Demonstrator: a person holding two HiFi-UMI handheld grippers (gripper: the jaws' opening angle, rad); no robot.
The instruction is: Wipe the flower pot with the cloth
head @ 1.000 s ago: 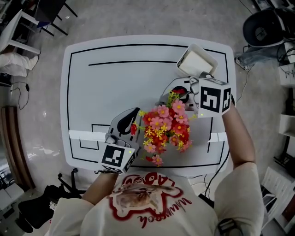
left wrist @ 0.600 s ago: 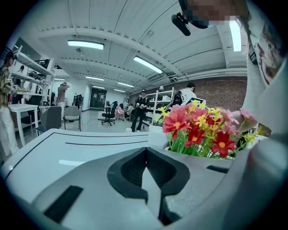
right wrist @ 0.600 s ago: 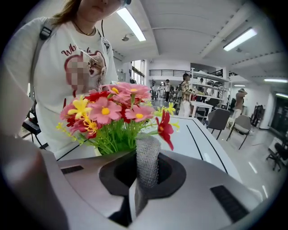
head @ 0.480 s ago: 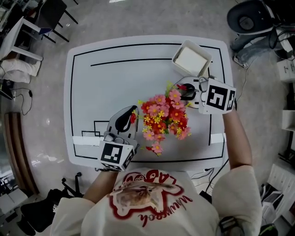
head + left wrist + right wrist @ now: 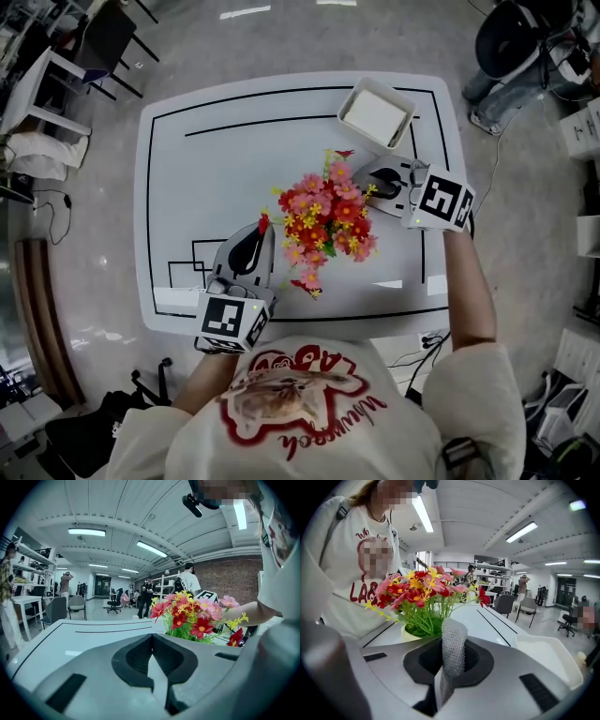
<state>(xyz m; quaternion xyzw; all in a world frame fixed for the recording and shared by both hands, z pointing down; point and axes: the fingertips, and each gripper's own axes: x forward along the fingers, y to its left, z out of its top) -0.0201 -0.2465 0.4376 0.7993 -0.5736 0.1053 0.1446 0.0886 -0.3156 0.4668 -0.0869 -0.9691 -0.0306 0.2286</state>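
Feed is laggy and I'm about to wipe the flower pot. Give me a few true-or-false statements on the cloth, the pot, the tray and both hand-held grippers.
1. The right hand-held gripper is clamped on a grey cloth. True.
2. The left hand-held gripper grips the flower pot. False: its jaws are shut on nothing, short of the pot.
3. The cloth lies in the white tray. False: it is in the right hand-held gripper.
4. The flower pot stands on the table between the two hand-held grippers. True.

Before you, the white, black-lined counter (image 5: 234, 187) carries a cream flower pot (image 5: 409, 633) of red, pink and yellow flowers (image 5: 319, 220) and, at its far right corner, a white square tray (image 5: 375, 114).
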